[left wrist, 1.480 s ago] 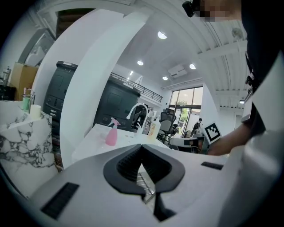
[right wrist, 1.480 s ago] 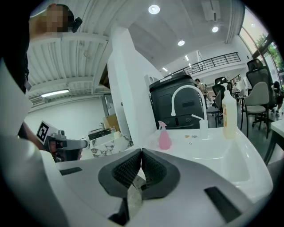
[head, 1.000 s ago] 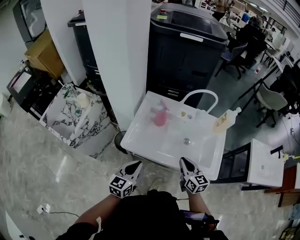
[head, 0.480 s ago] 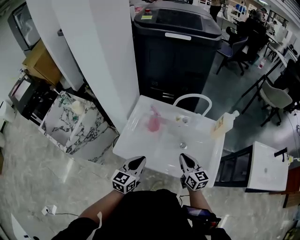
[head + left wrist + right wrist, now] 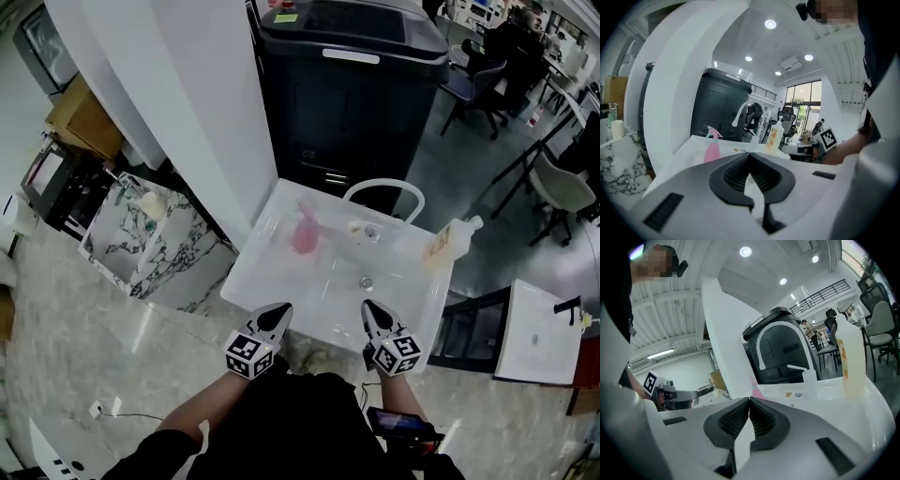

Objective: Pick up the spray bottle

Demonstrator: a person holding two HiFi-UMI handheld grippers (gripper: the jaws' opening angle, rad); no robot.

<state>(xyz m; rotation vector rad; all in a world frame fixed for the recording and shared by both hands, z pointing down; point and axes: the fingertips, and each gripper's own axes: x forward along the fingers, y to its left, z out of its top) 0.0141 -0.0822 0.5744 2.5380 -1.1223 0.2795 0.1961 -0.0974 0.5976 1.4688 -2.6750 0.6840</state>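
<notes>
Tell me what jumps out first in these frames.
The pink spray bottle stands out, upright at the far left of the white sink. The left tool and right tool, both shut and empty, hover at the sink's near edge with their marker cubes facing up. A big black machine looms right behind the sink.

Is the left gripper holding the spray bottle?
No, the left gripper has its jaws together with nothing between them, and the pink spray bottle stands apart, farther ahead of it.
</notes>
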